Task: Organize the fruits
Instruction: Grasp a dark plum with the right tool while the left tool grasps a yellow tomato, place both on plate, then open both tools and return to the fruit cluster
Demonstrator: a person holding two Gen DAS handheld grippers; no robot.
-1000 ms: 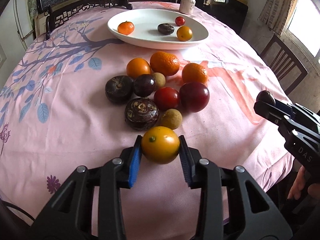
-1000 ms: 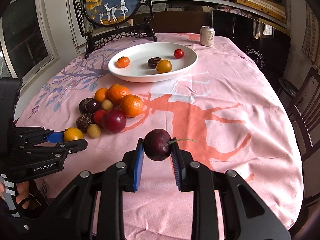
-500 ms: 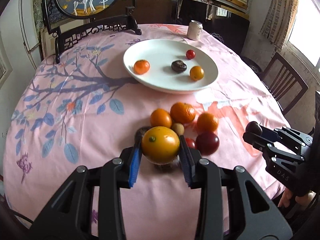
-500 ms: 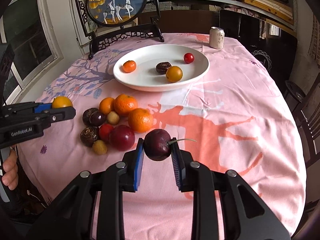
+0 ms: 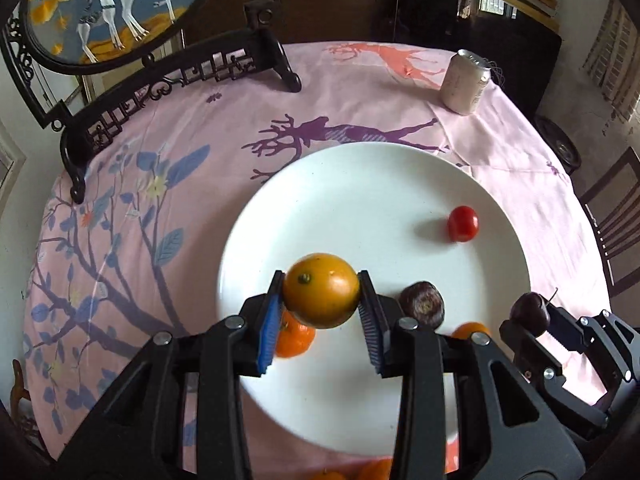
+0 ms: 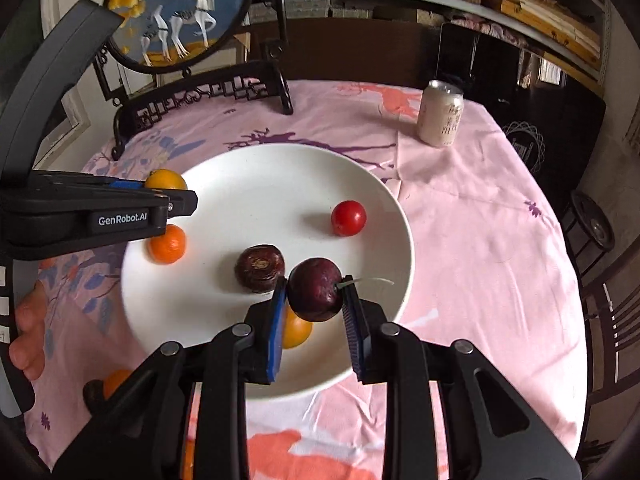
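2 fruits are in hand at once, 1 in each gripper, both held above the white plate [image 5: 400, 168] that evidently serves as the collecting place. Nearest in the left wrist view, the left gripper [image 5: 321, 307] has its jaws clamped on a yellow-orange fruit [image 5: 321, 290], round and glossy with a small green stem scar on top; the blue pads press its 2 sides so it sits level. It hangs over the plate's near left part, directly above a small mandarin [image 5: 294, 338] already lying there. To its right, the right gripper [image 6: 315, 300] has its jaws closed on a dark plum [image 6: 315, 289], deep purple-red with a thin pale stem sticking out to the right. That plum hovers over the near right part of the plate, just beside a dark ridged fruit [image 6: 259, 268] and above a yellow fruit [image 6: 295, 330] partly hidden behind the pad.

Farther on, a red tomato [image 6: 348, 218] rests alone toward the plate's far right, with bare white around it; I judge that open room is where both held fruits could be set down without knocking the others. Beyond the plate, on the pink cloth of the table [image 6: 480, 220], stands a drink can [image 6: 441, 113], and behind it a framed deer screen [image 6: 180, 12].
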